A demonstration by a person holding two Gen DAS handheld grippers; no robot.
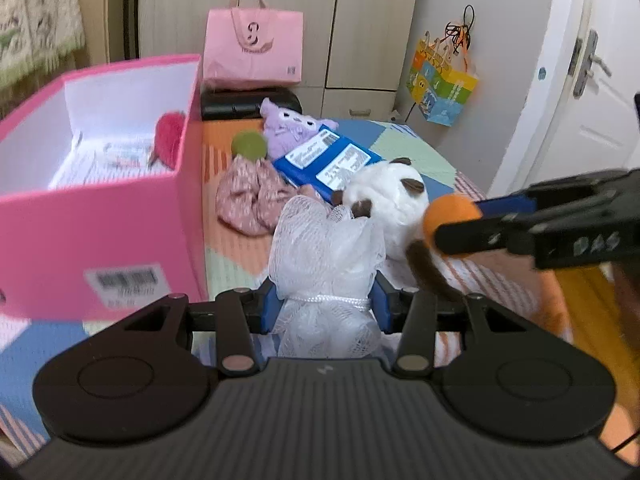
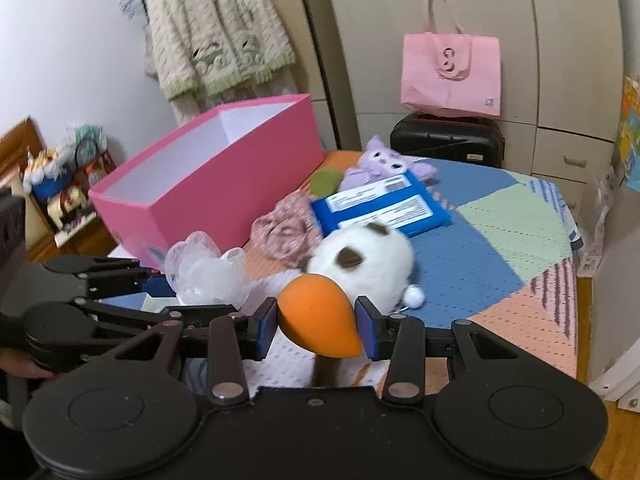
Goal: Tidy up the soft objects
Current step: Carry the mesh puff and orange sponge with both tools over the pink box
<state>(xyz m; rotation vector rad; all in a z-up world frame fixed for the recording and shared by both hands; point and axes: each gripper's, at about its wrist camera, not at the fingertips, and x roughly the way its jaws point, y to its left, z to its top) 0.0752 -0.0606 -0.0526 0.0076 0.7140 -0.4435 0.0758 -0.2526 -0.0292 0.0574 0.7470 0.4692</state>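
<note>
The pink storage box [image 2: 224, 184] is sitting open on the patchwork bedspread [image 2: 512, 240], a red fuzzy toy [image 1: 170, 138] lying inside it. Just right of the box, the white cat plush [image 2: 362, 262] is resting beside the blue packet [image 2: 384, 204], pink floral cloth [image 2: 286, 230] and green ball [image 2: 326, 182]. Near the box's front corner, the left gripper [image 1: 326, 306] is clamping the white mesh bath pouf [image 1: 324, 252] at its tied waist. Right of the box, the right gripper [image 2: 316, 330] is pinching the orange makeup sponge [image 2: 318, 314].
</note>
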